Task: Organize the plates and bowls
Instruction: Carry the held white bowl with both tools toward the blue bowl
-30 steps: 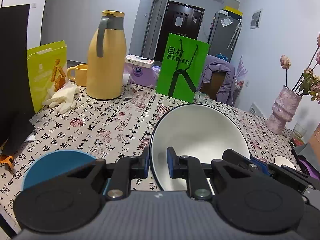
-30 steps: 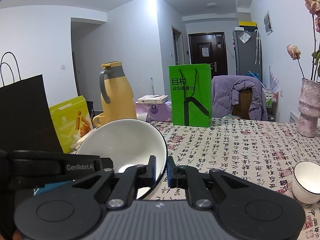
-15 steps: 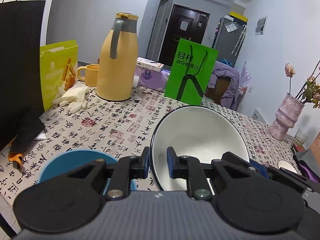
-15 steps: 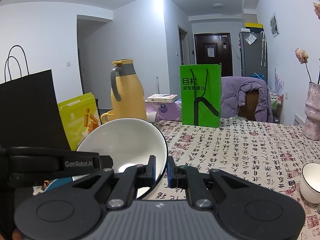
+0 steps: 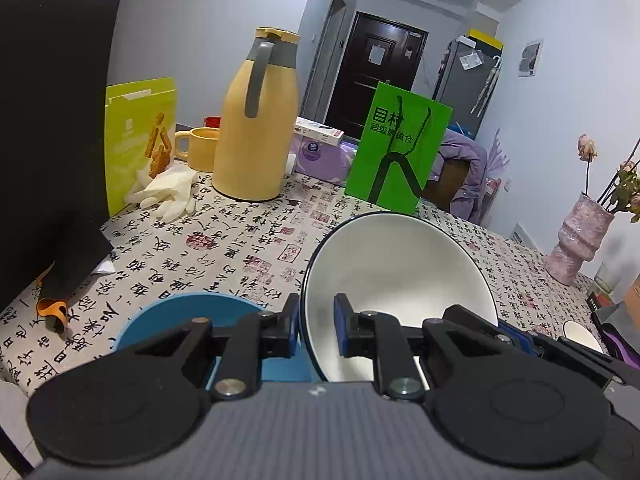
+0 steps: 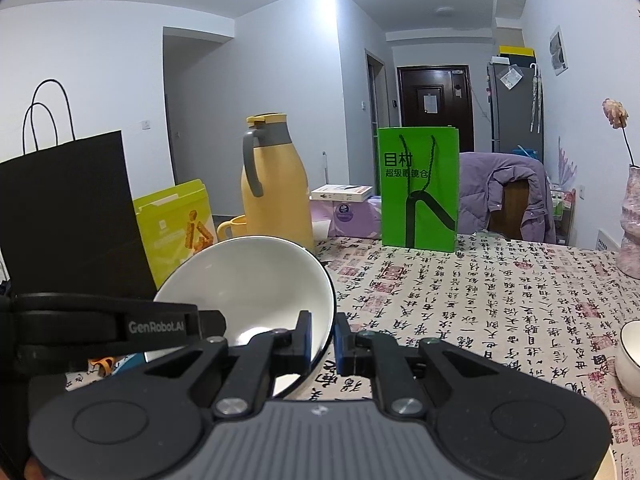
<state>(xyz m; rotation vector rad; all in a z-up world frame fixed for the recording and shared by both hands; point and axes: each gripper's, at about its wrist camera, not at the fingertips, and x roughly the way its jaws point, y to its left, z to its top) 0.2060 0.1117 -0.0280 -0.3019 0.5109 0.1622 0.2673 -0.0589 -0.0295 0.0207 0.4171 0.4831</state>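
We clamp both grippers, left gripper (image 5: 316, 330) and right gripper (image 6: 323, 338), on the white bowl (image 5: 394, 280) rim at frame centre; uneven pulling could make it slip onto the blue bowl (image 5: 176, 318).

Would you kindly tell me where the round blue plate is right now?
In the left wrist view, the round blue plate lies on the table's near left edge, beside the held large white bowl.

The white bowl (image 5: 396, 276) at the centre of the left wrist view looks like glossy glazed ceramic, and the blue plate (image 5: 180, 316) lower left is smooth and matt. The bench (image 5: 248, 248) wears a printed cloth, the black bag (image 6: 68, 216) at left is matt paper, and the yellow jug (image 5: 256, 128) has a satin plastic-like finish. Each tool (image 5: 316, 326) is matt black plastic with bright metal screws.
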